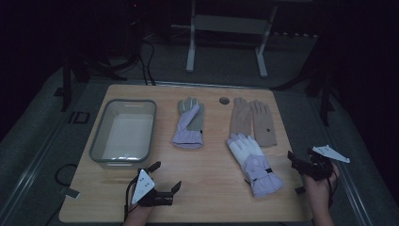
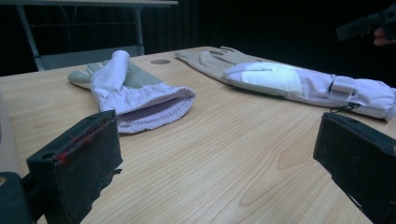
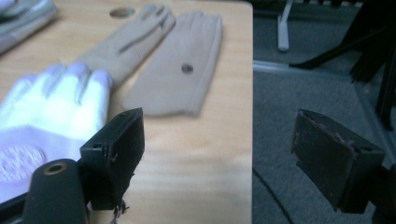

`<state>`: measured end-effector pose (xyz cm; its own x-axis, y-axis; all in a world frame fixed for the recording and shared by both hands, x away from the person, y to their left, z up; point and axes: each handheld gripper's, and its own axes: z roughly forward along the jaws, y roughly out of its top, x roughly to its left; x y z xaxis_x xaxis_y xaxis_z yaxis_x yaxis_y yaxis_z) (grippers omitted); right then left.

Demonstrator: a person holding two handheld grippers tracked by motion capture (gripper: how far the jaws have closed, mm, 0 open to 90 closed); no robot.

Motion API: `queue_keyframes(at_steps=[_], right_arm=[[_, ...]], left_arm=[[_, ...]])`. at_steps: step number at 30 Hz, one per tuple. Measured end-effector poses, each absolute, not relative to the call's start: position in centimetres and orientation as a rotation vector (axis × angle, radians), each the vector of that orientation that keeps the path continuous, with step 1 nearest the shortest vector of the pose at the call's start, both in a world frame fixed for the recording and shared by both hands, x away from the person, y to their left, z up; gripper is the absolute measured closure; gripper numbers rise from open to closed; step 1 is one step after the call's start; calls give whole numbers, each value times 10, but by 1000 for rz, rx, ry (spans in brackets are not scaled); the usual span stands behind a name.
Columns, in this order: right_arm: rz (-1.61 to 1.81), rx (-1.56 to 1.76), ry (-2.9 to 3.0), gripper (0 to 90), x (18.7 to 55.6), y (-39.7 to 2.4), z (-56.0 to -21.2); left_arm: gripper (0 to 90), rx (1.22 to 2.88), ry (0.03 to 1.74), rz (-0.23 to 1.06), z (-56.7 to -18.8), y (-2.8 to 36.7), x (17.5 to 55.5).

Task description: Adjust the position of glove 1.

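**Caller:** While both hands hovered at the near edge of the wooden table (image 1: 197, 188), the left gripper (image 1: 165, 175) sat low over the boards with its jaws spread wide and nothing between them. Bare wood showed between its two black pads in the left gripper view.

**Analyst:** And the right gripper (image 1: 295, 175) was the same story: jaws apart, empty, held at the table's right edge. In the right gripper view one jaw stood over the wood and the other over the grey floor (image 3: 317, 84) beyond the edge.

**Caller:** What lay nearest to it?

**Analyst:** The white and lilac ski glove (image 1: 254, 165), flat on the table, cuff toward the person, fingers pointing away. It lay just left of the right gripper, not touched by it.

**Caller:** Past its fingertips lay the pair of beige gloves (image 1: 251, 121), side by side, the ski glove's fingers reaching the cuff of the left one.

**Analyst:** Further left, mid-table, a lilac and grey glove (image 1: 189, 125) lay flat with its cuff open toward the left gripper, well apart from it.

**Caller:** And at the far left stood a clear plastic bin (image 1: 100, 141), just beyond the left gripper.
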<state>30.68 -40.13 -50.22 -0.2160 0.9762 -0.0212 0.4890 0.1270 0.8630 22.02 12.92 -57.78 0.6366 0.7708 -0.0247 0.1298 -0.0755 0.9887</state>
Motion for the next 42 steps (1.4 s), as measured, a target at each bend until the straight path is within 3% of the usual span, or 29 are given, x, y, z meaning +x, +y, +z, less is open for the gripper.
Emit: queue_keyframes(at_steps=[4, 20, 39, 42], right_arm=[[1018, 1345, 1777, 133, 312, -388, -481], [1100, 1336, 1862, 113, 344, -345, -422], [1145, 1233, 2017, 131, 383, -270, -408], [1136, 1194, 2049, 171, 387, -257, -406]], left_arm=[[11, 1585, 766, 624, -578, 129, 220], [11, 1591, 757, 628, -578, 129, 220], [11, 1595, 759, 615, -578, 128, 222], [11, 1604, 756, 606, -577, 128, 223]])
